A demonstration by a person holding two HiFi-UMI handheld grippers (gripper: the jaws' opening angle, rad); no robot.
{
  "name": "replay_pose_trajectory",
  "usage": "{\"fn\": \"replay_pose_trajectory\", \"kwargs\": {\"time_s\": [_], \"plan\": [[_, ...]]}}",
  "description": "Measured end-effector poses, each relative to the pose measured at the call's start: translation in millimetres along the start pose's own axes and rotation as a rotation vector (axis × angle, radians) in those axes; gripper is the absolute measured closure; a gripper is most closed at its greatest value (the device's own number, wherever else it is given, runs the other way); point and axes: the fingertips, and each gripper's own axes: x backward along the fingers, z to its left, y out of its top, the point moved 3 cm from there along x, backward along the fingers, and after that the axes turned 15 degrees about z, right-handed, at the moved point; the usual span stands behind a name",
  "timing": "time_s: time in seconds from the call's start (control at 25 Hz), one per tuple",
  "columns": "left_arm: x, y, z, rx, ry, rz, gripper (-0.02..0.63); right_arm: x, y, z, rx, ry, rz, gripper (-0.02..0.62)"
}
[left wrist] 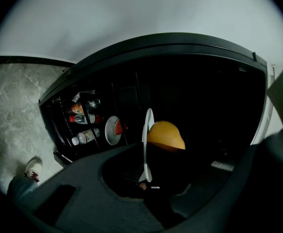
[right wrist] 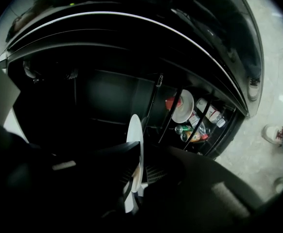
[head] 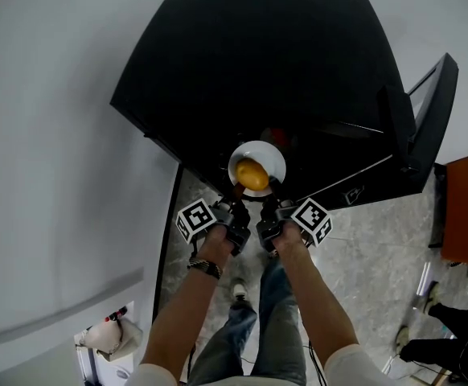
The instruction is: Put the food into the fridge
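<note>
The left gripper (left wrist: pixel 145 174) is clamped on the rim of a white plate (left wrist: pixel 147 130). The right gripper (right wrist: pixel 134 176) pinches the same plate on its other side. A rounded yellow-orange food (left wrist: pixel 166 135) sits on the plate, which is held between the two just in front of the open black fridge (head: pixel 282 71). Bottles (left wrist: pixel 83 118) and a second plate (left wrist: pixel 113 130) sit on racks inside.

No text is legible; labels on the bottles (left wrist: pixel 83 119) are too small.
</note>
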Motion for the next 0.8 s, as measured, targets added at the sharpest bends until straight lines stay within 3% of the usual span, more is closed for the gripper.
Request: {"fn": "replay_pose_trajectory", "kwargs": {"time_s": [0.68, 0.8], "plan": [[-18.2, 20.7, -3.1, -0.007, -0.039, 0.018, 0.591, -15.8, 15.4, 4.6, 0.015, 0.031, -0.045, 0.577], [-19.3, 21.4, -3.5, -0.005, -0.055, 0.013, 0.589, -14.1, 10.4, 1.9, -0.003, 0.047, -0.045, 0.514]]}}
